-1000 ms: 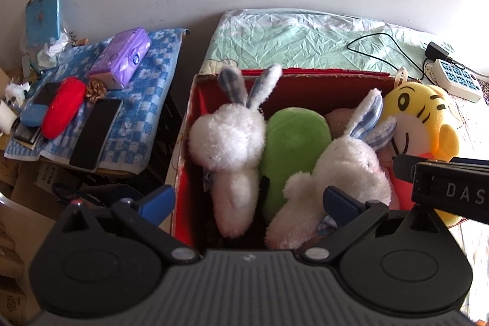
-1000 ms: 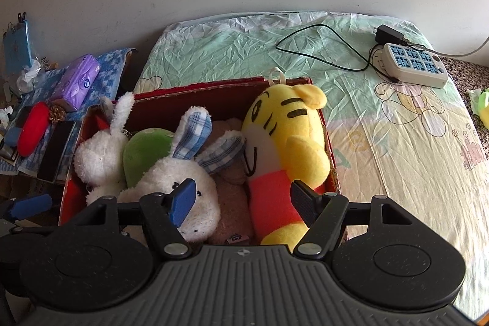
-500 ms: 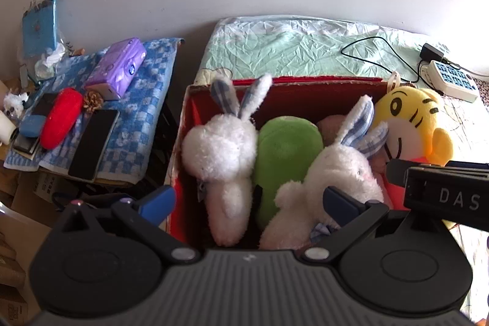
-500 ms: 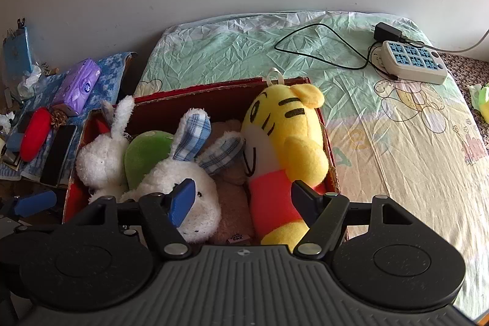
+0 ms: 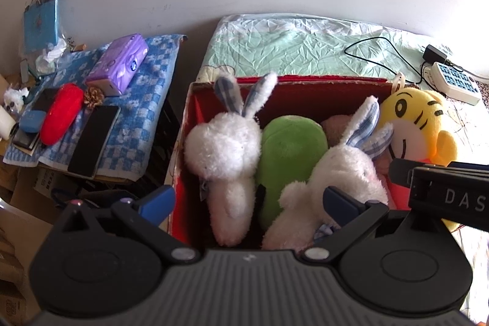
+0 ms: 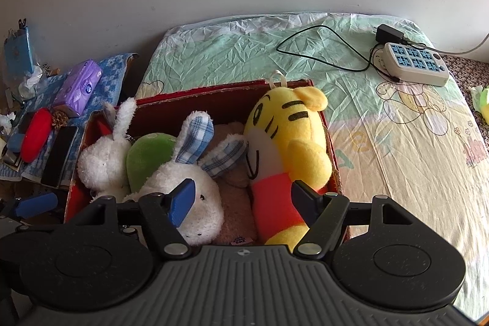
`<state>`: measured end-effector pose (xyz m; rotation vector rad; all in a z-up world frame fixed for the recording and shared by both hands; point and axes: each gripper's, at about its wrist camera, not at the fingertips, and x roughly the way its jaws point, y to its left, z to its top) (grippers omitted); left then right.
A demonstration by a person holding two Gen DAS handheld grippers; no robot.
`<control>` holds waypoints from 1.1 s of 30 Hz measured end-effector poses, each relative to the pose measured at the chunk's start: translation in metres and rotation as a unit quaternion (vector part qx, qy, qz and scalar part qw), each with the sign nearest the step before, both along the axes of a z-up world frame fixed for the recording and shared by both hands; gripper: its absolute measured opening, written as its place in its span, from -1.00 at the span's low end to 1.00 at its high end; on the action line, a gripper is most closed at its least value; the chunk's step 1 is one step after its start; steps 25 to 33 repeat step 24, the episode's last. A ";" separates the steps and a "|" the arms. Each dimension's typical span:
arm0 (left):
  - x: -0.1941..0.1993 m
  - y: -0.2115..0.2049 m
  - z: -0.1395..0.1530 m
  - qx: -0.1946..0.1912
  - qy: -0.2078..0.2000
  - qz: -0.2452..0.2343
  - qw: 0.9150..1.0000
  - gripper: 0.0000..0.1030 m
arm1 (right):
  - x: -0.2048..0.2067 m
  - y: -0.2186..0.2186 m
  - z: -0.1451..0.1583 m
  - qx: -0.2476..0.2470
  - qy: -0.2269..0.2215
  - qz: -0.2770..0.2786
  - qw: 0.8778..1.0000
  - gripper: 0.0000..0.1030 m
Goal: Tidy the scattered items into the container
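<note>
I see the bed [image 6: 397,142] carrying the red box [image 6: 214,93], packed with tiger [image 6: 290,142], two rabbits [image 5: 226,148] and a green toy [image 5: 290,148]. Since a second ago, nothing shifted. Both grippers [image 5: 247,200] [image 6: 243,200] hover empty, fingers wide.

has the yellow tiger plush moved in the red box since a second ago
No. In the right wrist view the yellow tiger plush toy leans in the same right corner of the red cardboard box, its hanging loop over the back rim as before.
</note>
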<state>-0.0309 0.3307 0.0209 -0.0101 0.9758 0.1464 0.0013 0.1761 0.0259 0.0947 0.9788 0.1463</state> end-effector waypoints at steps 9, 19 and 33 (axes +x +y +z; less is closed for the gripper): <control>-0.001 -0.004 0.001 0.012 -0.008 -0.002 1.000 0.99 | -0.002 -0.002 0.001 0.001 -0.004 -0.004 1.000 0.40; -0.003 -0.006 0.002 0.001 -0.008 -0.004 1.000 0.99 | -0.005 -0.002 0.002 0.001 -0.007 -0.007 1.000 0.40; -0.005 -0.009 0.004 0.006 -0.012 -0.007 1.000 0.99 | -0.007 -0.004 0.003 0.002 -0.009 -0.010 1.000 0.40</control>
